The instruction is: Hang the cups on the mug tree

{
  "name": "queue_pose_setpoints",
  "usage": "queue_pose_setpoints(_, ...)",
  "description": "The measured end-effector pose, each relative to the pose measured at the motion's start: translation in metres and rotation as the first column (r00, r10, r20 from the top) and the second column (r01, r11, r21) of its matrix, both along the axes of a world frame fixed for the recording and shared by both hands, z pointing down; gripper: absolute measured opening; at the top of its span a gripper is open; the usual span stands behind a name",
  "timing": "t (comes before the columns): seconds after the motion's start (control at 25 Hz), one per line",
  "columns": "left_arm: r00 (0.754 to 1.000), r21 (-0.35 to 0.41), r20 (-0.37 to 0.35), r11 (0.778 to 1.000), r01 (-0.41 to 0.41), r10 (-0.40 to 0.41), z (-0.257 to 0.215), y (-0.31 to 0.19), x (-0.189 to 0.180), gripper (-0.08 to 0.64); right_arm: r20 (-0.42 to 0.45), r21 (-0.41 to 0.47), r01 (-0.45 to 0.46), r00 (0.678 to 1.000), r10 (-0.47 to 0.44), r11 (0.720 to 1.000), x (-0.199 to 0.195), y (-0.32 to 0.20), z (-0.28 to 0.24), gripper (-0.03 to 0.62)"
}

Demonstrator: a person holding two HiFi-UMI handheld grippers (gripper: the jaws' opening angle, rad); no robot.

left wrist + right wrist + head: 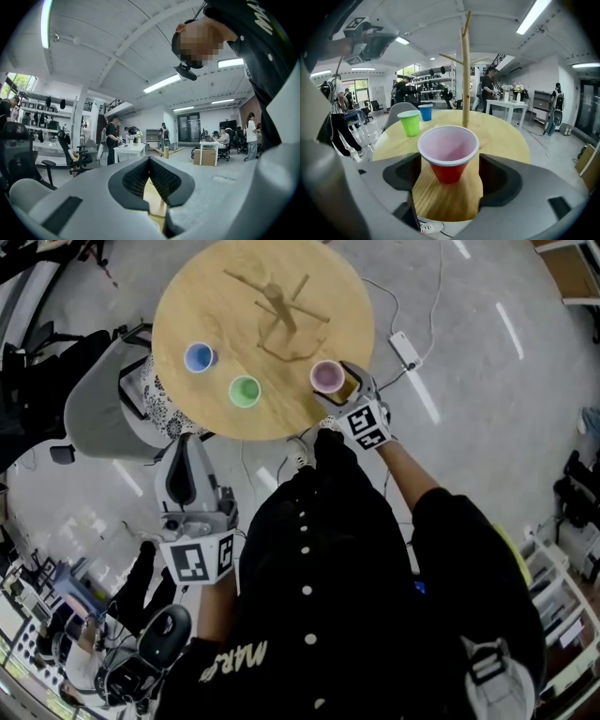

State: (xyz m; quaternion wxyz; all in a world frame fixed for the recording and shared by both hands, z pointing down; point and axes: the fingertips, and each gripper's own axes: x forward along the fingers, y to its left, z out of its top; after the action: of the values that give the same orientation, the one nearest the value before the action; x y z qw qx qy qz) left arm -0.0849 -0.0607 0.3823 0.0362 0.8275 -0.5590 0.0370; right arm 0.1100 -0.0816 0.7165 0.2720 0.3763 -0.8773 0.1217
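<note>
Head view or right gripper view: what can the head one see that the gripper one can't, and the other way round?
Only the head view shows the person's black top and the power strip. Only the right gripper view shows ceiling lights, people far behind, and that the red cup is red outside. Both show the round table, the mug tree, the red cup, the green cup and the blue cup.

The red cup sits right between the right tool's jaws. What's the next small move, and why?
Probably close the right gripper on the red cup: it stands upright on the table between the open jaws, neither pad touching it yet.
</note>
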Motion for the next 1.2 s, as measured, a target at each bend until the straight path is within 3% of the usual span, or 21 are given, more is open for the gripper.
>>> queue_pose_setpoints(0.08, 1.000, -0.002, 0.003, 1.000, 0.011, -0.011, 0.000, -0.002, -0.003, -0.003, -0.017, -0.001, 0.009, 1.000, -0.009, 1.000, -0.002, -0.005, 0.005, 0.361)
queue_pose_setpoints(0.16, 1.000, -0.004, 0.003, 1.000, 0.022, -0.022, 0.001, -0.004, -0.007, -0.003, -0.032, 0.014, 0.002, 0.999, -0.001, 1.000, -0.003, -0.011, 0.005, 0.286)
queue_pose_setpoints(0.56, 0.999, 0.066, -0.023, 0.997, 0.040, -0.038, -0.027, 0.000, -0.014, -0.003, -0.091, 0.105, 0.001, 0.996, 0.009, 0.994, 0.014, -0.029, -0.041, 0.285)
queue_pose_setpoints(0.88, 0.998, 0.150, -0.025, 0.987, 0.053, -0.050, -0.059, 0.002, -0.033, -0.003, -0.186, 0.256, 0.006, 0.982, 0.043, 0.967, 0.032, -0.099, -0.120, 0.284)
queue_pose_setpoints(1.2, 0.986, 0.213, -0.018, 0.963, 0.165, -0.165, -0.088, 0.010, -0.085, -0.003, -0.284, 0.313, 0.045, 0.957, 0.048, 0.949, 0.023, -0.153, -0.162, 0.284)
